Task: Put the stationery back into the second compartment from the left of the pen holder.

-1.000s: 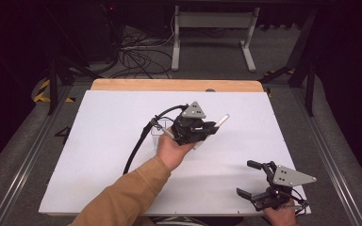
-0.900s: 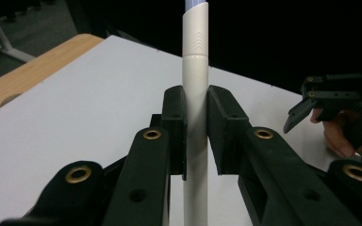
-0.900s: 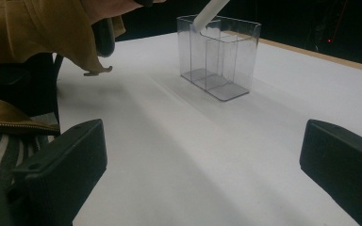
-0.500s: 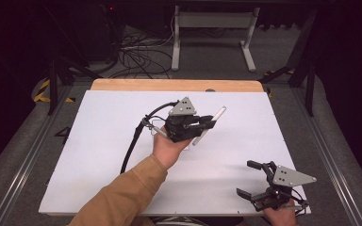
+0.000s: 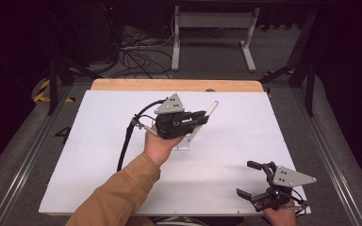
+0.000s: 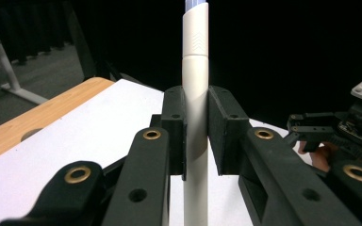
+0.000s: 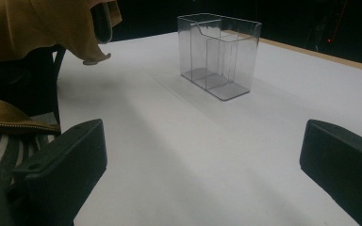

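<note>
White pen (image 5: 202, 120) has shifted left, lifted.

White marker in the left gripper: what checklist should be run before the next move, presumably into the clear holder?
1. Grip: left gripper has both pads pressed on the white marker. Ok.
2. Marker seated straight between the jaws in the left gripper view. Ok.
3. Clear holder upright, compartments look empty. Ok.
4. Marker lined up over the holder: in the high view it is tilted and the hand hides most of the holder. Cannot tell.
5. Right gripper open, near the front edge of the white table, away from the path. Ok.
</note>
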Demonstrator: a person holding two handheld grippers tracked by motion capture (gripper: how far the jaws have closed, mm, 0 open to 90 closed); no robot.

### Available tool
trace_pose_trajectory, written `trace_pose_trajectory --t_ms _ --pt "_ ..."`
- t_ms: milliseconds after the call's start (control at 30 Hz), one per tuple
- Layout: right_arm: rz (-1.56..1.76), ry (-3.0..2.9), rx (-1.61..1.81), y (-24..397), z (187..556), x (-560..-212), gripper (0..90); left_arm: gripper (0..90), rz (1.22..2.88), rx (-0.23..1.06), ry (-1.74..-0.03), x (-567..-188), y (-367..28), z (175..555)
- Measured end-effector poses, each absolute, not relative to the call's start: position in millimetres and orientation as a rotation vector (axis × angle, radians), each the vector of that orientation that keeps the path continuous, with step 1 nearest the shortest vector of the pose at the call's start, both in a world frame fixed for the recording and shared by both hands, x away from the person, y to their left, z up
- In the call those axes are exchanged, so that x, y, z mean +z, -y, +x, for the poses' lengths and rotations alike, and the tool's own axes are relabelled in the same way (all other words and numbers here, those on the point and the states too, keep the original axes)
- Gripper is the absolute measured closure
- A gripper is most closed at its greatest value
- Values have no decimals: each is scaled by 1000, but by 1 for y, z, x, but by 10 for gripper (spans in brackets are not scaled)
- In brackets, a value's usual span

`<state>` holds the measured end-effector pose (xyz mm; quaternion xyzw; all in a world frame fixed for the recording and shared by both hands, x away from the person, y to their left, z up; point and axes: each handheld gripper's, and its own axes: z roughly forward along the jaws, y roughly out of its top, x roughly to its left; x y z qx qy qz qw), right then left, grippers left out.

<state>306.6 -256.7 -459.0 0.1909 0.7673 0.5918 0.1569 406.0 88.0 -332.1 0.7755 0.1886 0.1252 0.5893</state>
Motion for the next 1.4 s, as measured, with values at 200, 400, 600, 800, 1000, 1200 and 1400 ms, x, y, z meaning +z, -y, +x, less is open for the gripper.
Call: trace_pose_trajectory --t_ms 200,400,600,800,1000,1200,1400 --pt "546 -2198 1697 256 307 -459 20 782 1779 323 -427 -329 -99 405" --pt "549 -2201 1694 256 306 -459 19 782 1754 351 -449 -330 -114 409" --pt "541 -2198 1690 256 307 -459 19 782 1732 362 -463 -336 -127 416" --pt "536 -2200 1688 255 307 -460 19 782 1716 387 -459 -344 -135 422" --pt "536 -2201 1689 255 307 -460 19 782 1701 428 -442 -353 -140 429" --pt "543 -2208 1691 255 307 -460 19 782 1695 434 -461 -361 -144 437" --pt "544 -2209 1691 255 307 -460 20 782 1699 451 -477 -367 -146 445"
